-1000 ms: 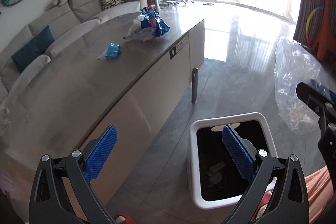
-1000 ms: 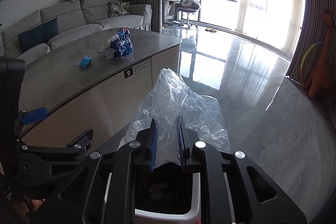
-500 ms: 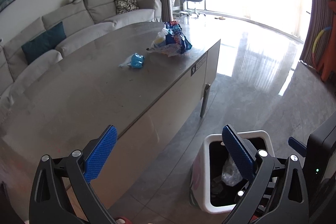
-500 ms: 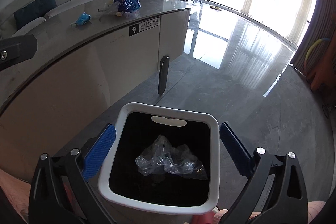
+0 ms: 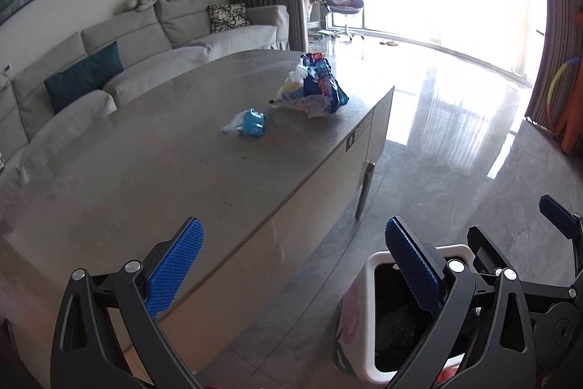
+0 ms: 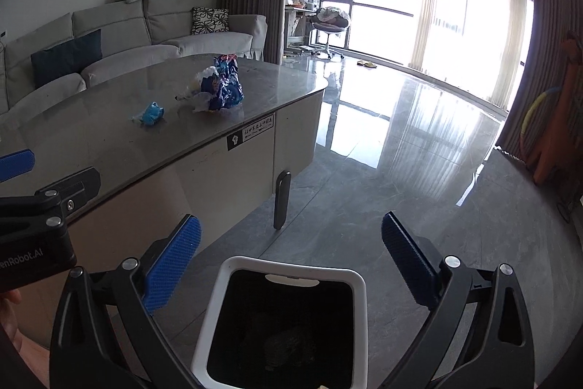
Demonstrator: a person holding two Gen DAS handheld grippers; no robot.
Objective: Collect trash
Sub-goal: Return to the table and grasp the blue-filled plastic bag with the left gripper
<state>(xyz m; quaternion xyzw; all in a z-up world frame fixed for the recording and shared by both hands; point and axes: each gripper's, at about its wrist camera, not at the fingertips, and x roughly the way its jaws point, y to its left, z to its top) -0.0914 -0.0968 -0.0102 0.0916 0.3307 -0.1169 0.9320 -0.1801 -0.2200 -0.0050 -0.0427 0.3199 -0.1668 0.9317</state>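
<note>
A white trash bin (image 6: 288,272) with a dark inside stands on the floor beside the grey table (image 6: 109,141); it also shows in the left wrist view (image 5: 371,316). On the table lie a small crumpled blue wrapper (image 5: 251,123) (image 6: 151,113) and a pile of blue and clear snack bags (image 5: 313,86) (image 6: 220,88). My left gripper (image 5: 295,265) is open and empty over the table's near edge. My right gripper (image 6: 291,261) is open and empty just above the bin.
A grey sofa (image 5: 145,61) runs behind the table. A dark table leg (image 6: 282,203) stands near the bin. Glossy grey floor stretches right toward the bright windows (image 6: 419,6). An orange toy and a hoop (image 6: 546,130) stand at the right wall.
My right gripper opened and dropped the clear plastic bag into the bin, then rose and tilted up. My left gripper swung left and up, toward the table.
</note>
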